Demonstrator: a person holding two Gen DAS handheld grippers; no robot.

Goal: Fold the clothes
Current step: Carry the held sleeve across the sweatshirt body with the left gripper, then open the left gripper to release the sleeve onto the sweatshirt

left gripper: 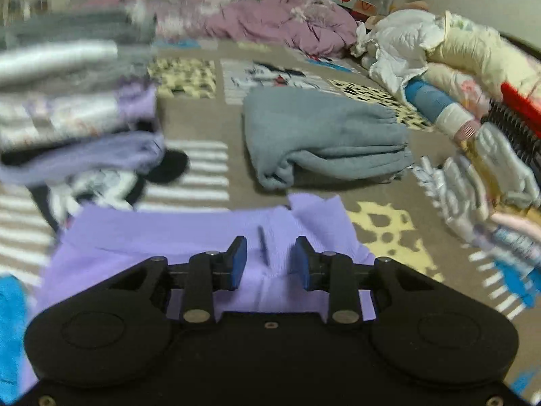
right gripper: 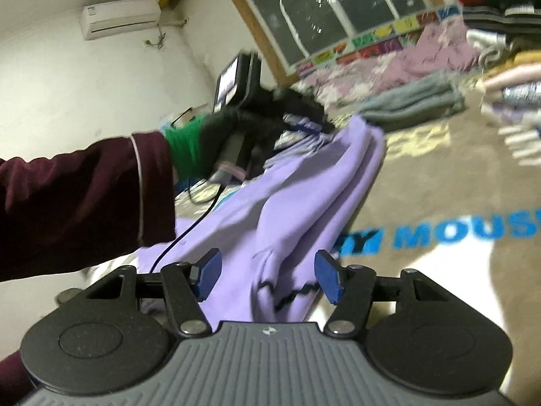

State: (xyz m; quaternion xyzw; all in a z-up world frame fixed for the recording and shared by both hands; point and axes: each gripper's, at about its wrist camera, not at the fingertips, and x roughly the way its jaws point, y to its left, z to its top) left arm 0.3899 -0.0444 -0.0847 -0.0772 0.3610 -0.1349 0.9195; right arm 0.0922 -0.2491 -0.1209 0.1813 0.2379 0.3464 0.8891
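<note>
- Nearest, the right gripper [right gripper: 267, 277] stands with its jaws apart, the lilac garment [right gripper: 297, 203] bunched between its blue pads but not pinched.
- The left gripper [left gripper: 268, 260] is also parted, its pads either side of a soft ridge of the same lilac cloth [left gripper: 189, 237], which lies spread on the mat [left gripper: 203, 115].
- In the right wrist view the cloth runs up from the right gripper towards the gloved hand [right gripper: 230, 128] with the other gripper; whether its far end is lifted or merely lying there, blur hides.
- The garment looks light, thin and limp; it sags into long folds, so I judge it will slide and crumple rather than hold a crease. Hems, corners or the gathered band seem the surest places to grip.
- Further on, a grey folded piece [left gripper: 321, 135] sits alone on the mat.
- Beyond, piles of clothes [left gripper: 473, 155] flank the mat, and a pink heap [left gripper: 287, 23] lies at the back.
</note>
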